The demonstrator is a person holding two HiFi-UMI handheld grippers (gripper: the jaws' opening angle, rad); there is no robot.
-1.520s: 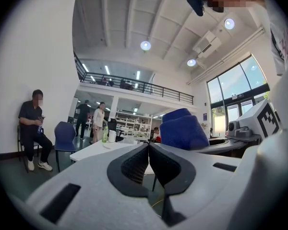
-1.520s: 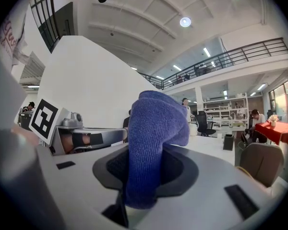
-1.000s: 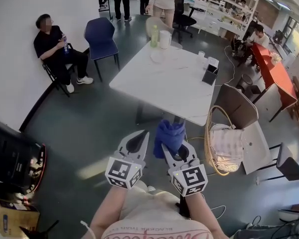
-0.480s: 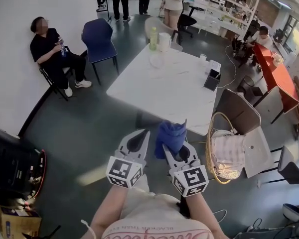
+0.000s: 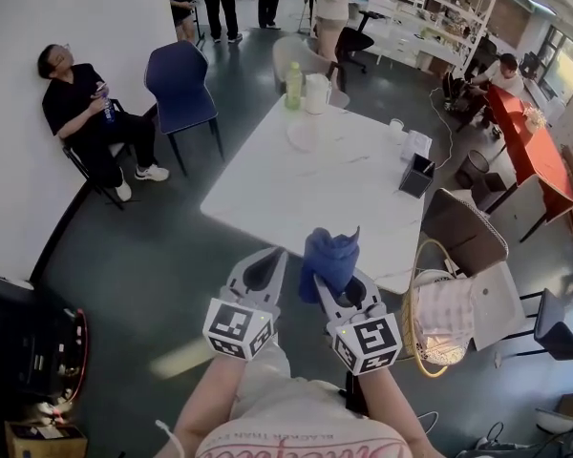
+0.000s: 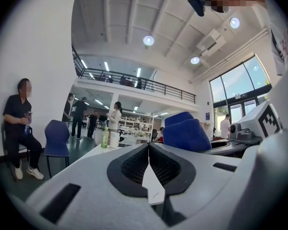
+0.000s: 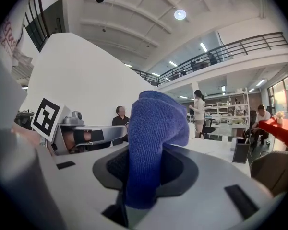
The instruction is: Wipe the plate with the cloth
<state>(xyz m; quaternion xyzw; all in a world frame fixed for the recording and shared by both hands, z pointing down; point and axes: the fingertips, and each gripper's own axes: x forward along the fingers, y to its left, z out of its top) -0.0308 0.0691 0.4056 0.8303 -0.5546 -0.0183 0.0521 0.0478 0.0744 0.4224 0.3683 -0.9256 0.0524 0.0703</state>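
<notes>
A pale plate (image 5: 304, 134) lies on the far part of the white table (image 5: 353, 198), well ahead of both grippers. My right gripper (image 5: 335, 277) is shut on a blue cloth (image 5: 328, 254), which stands up bunched out of its jaws. In the right gripper view the cloth (image 7: 152, 143) fills the gap between the jaws and hides the plate. My left gripper (image 5: 265, 263) is held beside it, shut with nothing in it; its jaws meet in the left gripper view (image 6: 148, 150). Both grippers hang short of the table's near edge.
A green bottle (image 5: 293, 84) and a white jug (image 5: 316, 93) stand behind the plate; a black box (image 5: 420, 176) and a cup (image 5: 394, 124) stand at the table's right. A wicker basket (image 5: 432, 319) on a chair is at the right. A blue chair (image 5: 180, 82) and a seated person (image 5: 81, 103) are at the left.
The table and the room have slid nearer and lower in the head view: both grippers have come closer to the table's near edge. The cloth stays in the right gripper.
</notes>
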